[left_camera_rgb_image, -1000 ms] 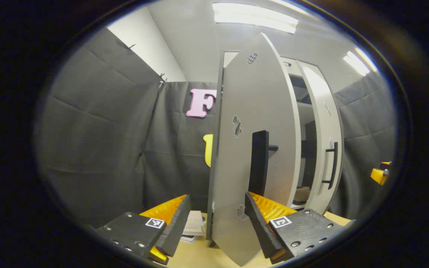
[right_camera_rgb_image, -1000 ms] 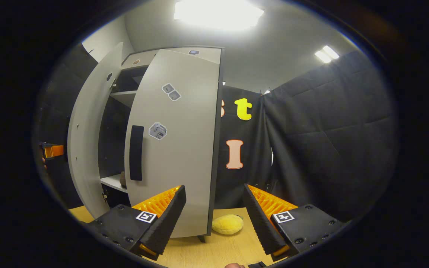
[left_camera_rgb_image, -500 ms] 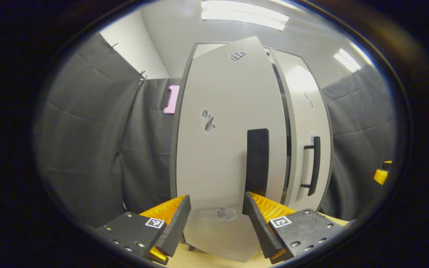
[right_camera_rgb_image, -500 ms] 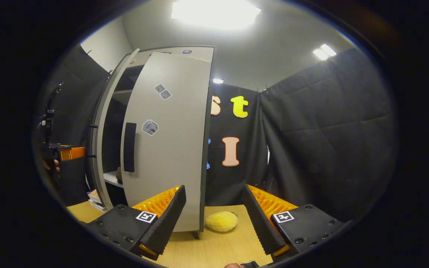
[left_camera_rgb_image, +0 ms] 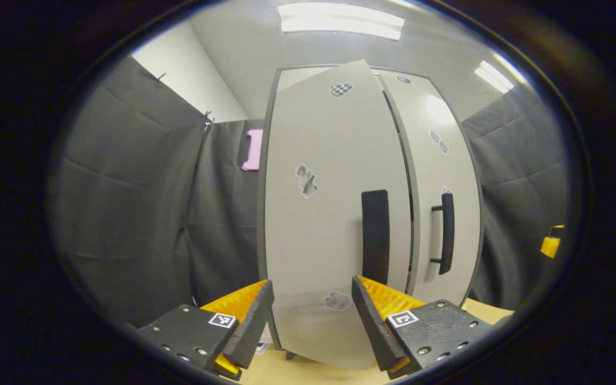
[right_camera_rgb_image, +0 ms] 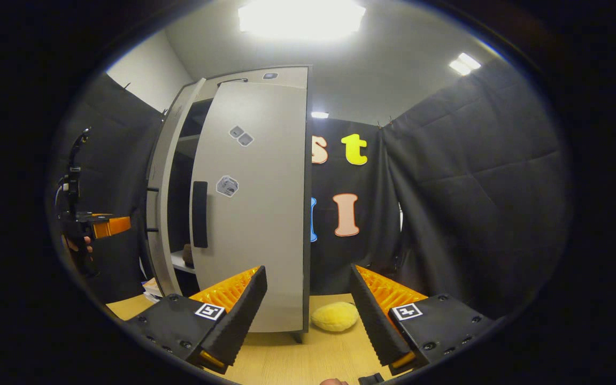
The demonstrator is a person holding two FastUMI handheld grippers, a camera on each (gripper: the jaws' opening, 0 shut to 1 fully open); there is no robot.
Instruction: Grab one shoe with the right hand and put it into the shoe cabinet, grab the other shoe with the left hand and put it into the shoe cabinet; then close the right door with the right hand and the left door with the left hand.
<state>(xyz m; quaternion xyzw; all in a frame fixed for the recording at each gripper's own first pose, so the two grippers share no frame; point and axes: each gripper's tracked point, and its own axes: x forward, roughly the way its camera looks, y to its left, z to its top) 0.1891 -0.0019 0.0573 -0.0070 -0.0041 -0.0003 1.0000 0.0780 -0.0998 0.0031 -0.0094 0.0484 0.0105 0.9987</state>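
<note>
The grey shoe cabinet stands close ahead. Its left door is almost shut, its face right in front of my open left gripper, and its black handle rises above one finger. The right door sits beside it with a thin dark gap between them. In the right gripper view the right door stands slightly ajar, and a brownish shoe shows on a lower shelf through the gap. My right gripper is open and empty, back from that door. The left gripper shows farther off, held by a hand.
A yellow plush ball lies on the wooden table by the cabinet's right foot. A few books lie at the cabinet's left side. Black cloth walls close in on both sides. The right gripper shows at the far right.
The left door has swung from wide open to nearly shut, with my left gripper following it. The right door has also come closer to the cabinet. My right gripper has drawn back slightly.
</note>
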